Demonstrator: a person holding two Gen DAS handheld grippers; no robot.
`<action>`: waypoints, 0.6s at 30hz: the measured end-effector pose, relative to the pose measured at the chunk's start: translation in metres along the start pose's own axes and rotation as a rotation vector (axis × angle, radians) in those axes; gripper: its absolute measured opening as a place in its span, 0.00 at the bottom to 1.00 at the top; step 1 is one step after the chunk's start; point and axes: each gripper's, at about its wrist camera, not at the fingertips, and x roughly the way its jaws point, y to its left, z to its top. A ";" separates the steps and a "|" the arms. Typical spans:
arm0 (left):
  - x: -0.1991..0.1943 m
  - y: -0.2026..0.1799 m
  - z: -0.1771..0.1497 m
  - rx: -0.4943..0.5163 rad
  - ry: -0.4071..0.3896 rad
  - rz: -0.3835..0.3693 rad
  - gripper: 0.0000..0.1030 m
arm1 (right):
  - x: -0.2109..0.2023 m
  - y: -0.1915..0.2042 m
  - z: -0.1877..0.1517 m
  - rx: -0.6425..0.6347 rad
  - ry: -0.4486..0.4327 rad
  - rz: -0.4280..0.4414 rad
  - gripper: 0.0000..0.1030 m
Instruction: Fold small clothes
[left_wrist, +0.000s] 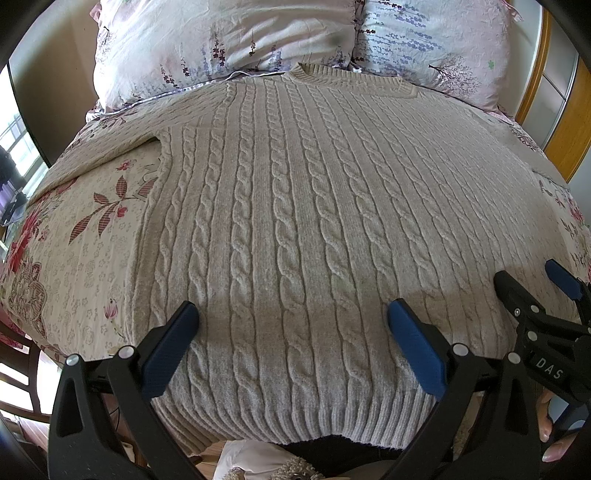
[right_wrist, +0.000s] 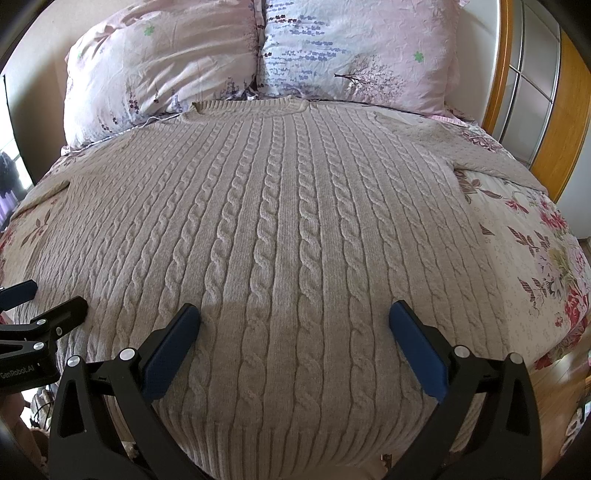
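Observation:
A beige cable-knit sweater (left_wrist: 295, 206) lies flat on the bed, collar toward the pillows, ribbed hem at the near edge, sleeves spread to both sides. It also fills the right wrist view (right_wrist: 288, 229). My left gripper (left_wrist: 293, 314) is open and empty, hovering above the hem's left half. My right gripper (right_wrist: 295, 314) is open and empty above the hem's right half. The right gripper also shows at the right edge of the left wrist view (left_wrist: 532, 284), and the left gripper at the left edge of the right wrist view (right_wrist: 48, 295).
The floral bedsheet (left_wrist: 85, 236) shows beside the sweater. Two floral pillows (right_wrist: 159, 62) (right_wrist: 354, 55) stand at the head of the bed. A wooden-framed wardrobe (right_wrist: 535, 92) stands at the right. A dark chair (left_wrist: 22, 384) is at the lower left.

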 end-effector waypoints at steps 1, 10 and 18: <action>0.000 0.000 0.000 0.000 0.000 0.000 0.98 | 0.000 0.000 0.000 0.000 0.000 0.000 0.99; 0.000 0.000 0.000 0.000 0.000 0.000 0.98 | 0.000 0.000 -0.002 0.000 -0.001 0.000 0.99; 0.000 0.000 0.000 0.000 0.000 0.000 0.98 | 0.001 -0.001 -0.002 -0.002 -0.004 0.001 0.99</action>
